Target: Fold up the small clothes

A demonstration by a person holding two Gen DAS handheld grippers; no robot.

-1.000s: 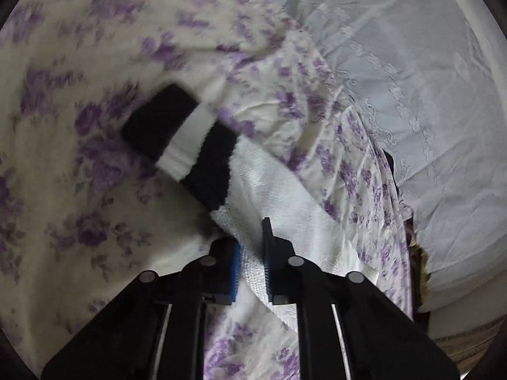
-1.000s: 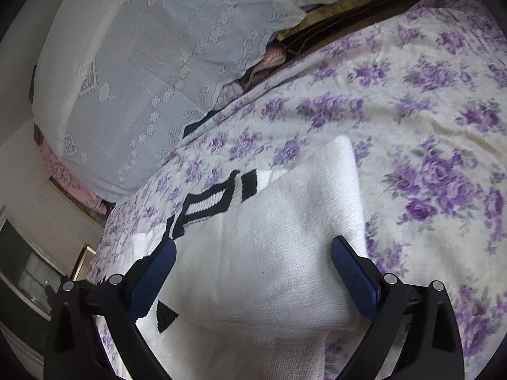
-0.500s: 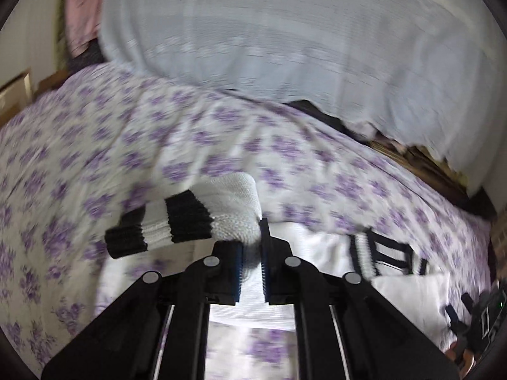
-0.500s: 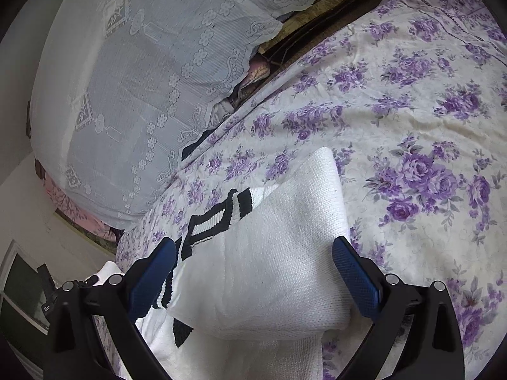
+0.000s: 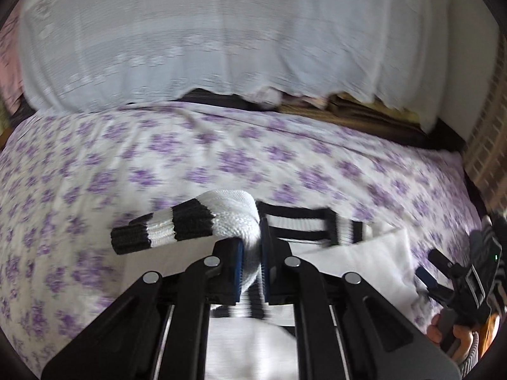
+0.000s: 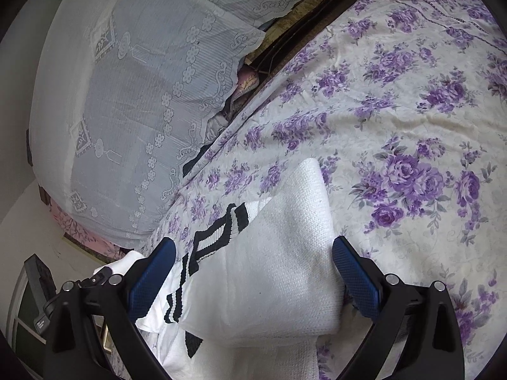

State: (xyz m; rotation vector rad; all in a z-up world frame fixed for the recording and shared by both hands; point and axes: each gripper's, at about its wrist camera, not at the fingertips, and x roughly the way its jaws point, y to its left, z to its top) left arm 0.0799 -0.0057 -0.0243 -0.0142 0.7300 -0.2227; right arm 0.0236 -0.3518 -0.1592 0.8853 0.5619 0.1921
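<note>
The left claw is clamped on a white sweater's striped sleeve, lifted above the bed, cuff trailing left. The sweater body lies near right, between the right claw's wide-apart, empty jaws.

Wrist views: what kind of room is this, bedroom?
Most likely a bedroom. The work surface is a bed under a purple floral sheet, with a white lace cover draped over a bulky pile along its far edge. A white knit garment with black stripes lies on the sheet.
</note>
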